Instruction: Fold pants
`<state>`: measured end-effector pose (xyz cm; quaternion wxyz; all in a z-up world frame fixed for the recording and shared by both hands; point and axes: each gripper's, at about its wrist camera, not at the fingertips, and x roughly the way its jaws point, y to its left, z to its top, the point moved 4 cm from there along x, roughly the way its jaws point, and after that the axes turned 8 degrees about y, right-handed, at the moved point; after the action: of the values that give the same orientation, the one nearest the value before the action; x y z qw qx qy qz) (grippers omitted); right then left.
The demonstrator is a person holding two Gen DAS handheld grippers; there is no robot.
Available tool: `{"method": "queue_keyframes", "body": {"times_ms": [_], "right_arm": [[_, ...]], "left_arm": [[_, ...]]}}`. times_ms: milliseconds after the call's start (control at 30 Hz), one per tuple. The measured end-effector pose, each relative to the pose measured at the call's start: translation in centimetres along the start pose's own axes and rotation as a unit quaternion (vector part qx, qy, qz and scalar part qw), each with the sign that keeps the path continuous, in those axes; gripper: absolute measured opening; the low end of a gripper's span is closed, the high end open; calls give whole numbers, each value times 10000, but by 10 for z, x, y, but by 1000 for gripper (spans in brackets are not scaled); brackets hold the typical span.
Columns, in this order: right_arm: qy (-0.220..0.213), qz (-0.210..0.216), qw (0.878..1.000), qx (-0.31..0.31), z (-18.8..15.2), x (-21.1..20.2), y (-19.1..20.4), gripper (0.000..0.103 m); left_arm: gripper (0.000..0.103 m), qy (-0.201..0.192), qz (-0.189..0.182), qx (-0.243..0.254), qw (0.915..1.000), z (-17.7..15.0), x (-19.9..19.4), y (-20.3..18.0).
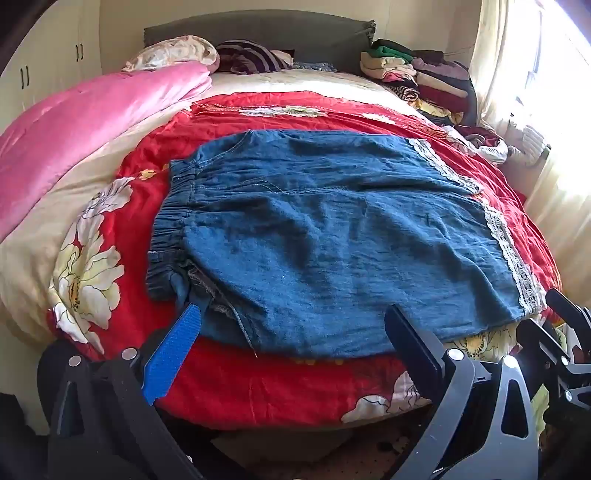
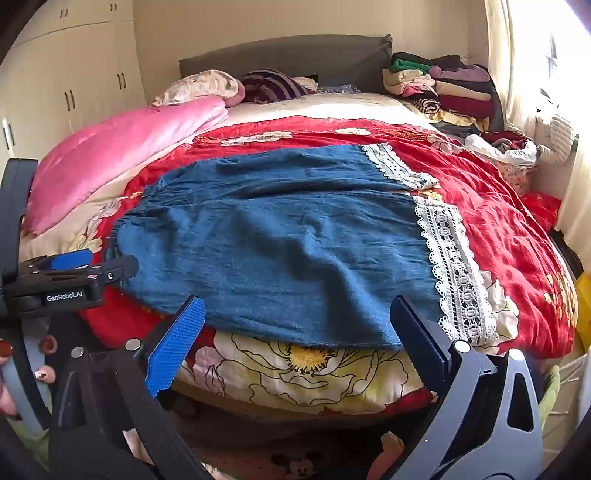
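On the bed (image 1: 92, 229), I find the pants (image 1: 332, 236) spread flat, waistband at 9 o'clock, lace cuffs at 3. Both tools, left tool (image 1: 295, 325) and right tool (image 2: 299, 314), gape empty. I advise pinching the near edge evenly, then folding toward 12.

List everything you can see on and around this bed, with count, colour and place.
pants: one, blue with white lace hems, flat on the quilt
quilt: one, red floral, covering the bed
blanket: one, pink, left side
pillows: two, floral and striped, by the headboard
headboard: one, grey, far end
clothes pile: one, mixed colours, far right
wardrobe: cream, left wall
left gripper: open, near waistband
right gripper: open, near hem
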<state>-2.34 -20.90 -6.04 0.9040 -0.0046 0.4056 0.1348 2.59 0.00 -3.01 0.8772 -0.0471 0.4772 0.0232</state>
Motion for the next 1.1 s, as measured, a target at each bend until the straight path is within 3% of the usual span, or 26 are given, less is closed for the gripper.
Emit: {"method": "queue_keyframes", "body": {"times_ms": [1100], "right_arm": [[70, -96, 9999, -43, -3, 5, 0, 95]], "left_arm": [[99, 1, -57, 65, 10000, 0, -8, -5]]}}
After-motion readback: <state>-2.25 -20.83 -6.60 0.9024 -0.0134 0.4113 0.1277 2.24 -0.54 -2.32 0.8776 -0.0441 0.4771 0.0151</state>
